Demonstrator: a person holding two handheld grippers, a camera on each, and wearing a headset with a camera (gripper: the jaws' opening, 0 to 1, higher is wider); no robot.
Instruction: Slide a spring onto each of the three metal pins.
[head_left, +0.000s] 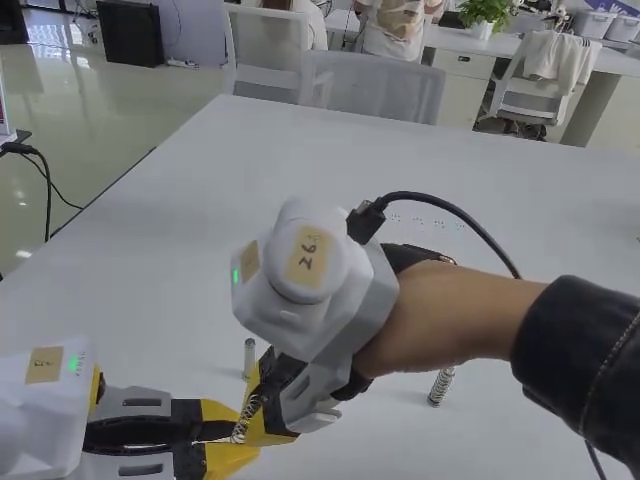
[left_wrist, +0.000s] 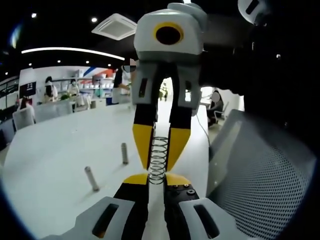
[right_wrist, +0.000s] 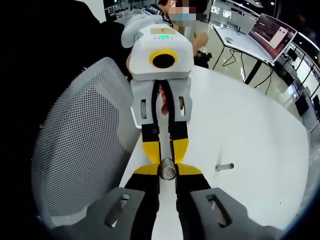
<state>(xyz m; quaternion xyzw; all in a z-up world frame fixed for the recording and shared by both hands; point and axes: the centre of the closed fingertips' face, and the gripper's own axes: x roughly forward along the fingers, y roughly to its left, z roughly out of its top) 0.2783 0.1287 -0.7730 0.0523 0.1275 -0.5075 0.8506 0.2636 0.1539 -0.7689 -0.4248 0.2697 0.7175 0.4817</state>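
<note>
A thin steel spring (left_wrist: 158, 157) stretches between my two grippers, which face each other tip to tip. My left gripper (left_wrist: 156, 179) is shut on its near end and my right gripper (left_wrist: 161, 150) is shut on it from above. In the right gripper view the spring's round end (right_wrist: 168, 170) sits between my right gripper (right_wrist: 168, 169) and the left gripper (right_wrist: 166, 149). In the head view the spring (head_left: 241, 418) lies low at the table's near edge, between the left gripper (head_left: 215, 436) and right gripper (head_left: 262, 396). Two bare pins (left_wrist: 124, 152) (left_wrist: 91, 178) stand left of it. One pin (head_left: 249, 357) stands just behind the grippers.
Another pin (head_left: 440, 385) with a spring around it stands to the right, under my forearm. The white table (head_left: 200, 220) stretches far ahead. A mesh chair (left_wrist: 260, 170) is close by the table's edge. More chairs and desks stand beyond the far edge.
</note>
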